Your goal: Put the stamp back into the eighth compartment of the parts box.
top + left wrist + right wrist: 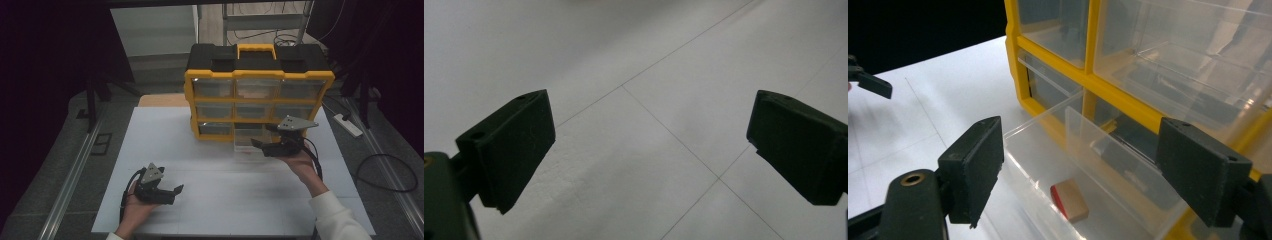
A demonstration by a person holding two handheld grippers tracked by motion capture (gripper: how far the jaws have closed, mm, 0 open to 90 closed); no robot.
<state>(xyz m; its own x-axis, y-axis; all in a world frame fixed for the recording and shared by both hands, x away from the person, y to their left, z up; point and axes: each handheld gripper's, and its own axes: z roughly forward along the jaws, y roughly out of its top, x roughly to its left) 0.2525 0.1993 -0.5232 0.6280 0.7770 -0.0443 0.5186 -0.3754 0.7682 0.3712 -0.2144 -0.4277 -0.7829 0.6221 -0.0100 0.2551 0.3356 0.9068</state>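
At the foot of the yellow organizer (pixel 258 95): clear drawer (pixel 1048 165) pulled out, small tan-and-red block (pixel 1069 200) lying inside. Right gripper (pixel 1078 170) above it, fingers wide apart, holding nothing. Left gripper (pixel 167 192) idle on the table (pixel 210 165), fingers spread, empty. Outstanding, seemingly: shutting the drawer.

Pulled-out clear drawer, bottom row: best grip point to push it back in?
Take the clear drawer by its front wall, coming from the table side, straight toward the yellow organizer. That wall is the nearest free, thin upright edge, and the open right gripper already straddles it. A small block lies inside.
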